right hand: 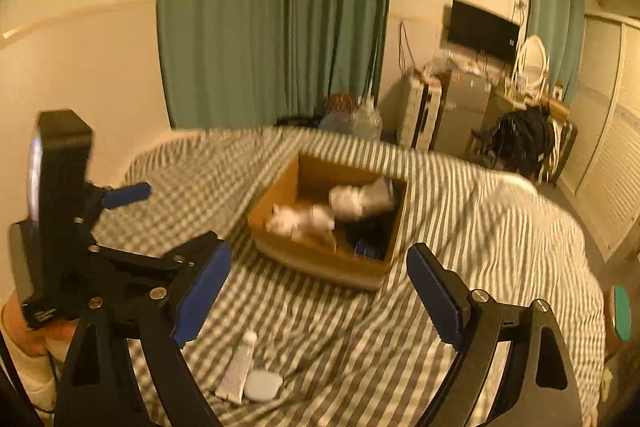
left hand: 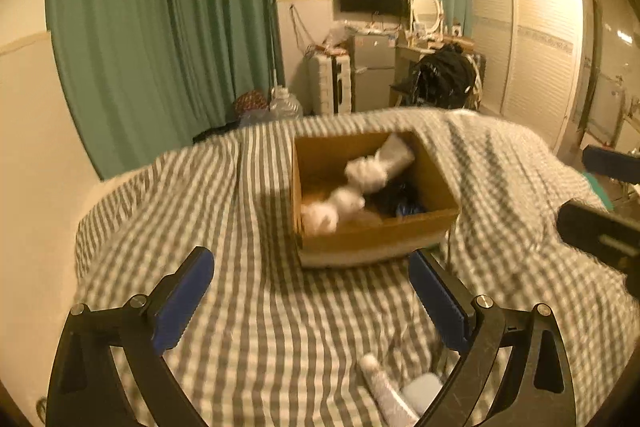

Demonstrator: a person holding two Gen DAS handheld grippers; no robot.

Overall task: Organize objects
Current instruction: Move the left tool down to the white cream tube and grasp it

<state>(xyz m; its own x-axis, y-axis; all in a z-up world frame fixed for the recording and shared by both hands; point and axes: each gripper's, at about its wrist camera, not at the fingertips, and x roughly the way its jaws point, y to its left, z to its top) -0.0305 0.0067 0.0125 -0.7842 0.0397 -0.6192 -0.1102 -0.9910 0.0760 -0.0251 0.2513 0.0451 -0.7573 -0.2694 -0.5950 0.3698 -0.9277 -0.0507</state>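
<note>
Covering the bed, a striped quilt (left hand: 260,307) is spreading under both tools, with green curtains (left hand: 160,27) hanging behind. The left gripper (left hand: 312,301) and right gripper (right hand: 318,291) are hovering over it, jaws wide, gripping nothing. Ahead of both, a box (left hand: 376,235) is holding blurred white items (left hand: 352,195), while a tube (right hand: 238,367) and case (right hand: 262,385) are lying just below the fingers.

Right gripper (right hand: 320,291) jaws spread wide above striped bedding (right hand: 460,195), facing cardboard box (right hand: 320,263).
</note>
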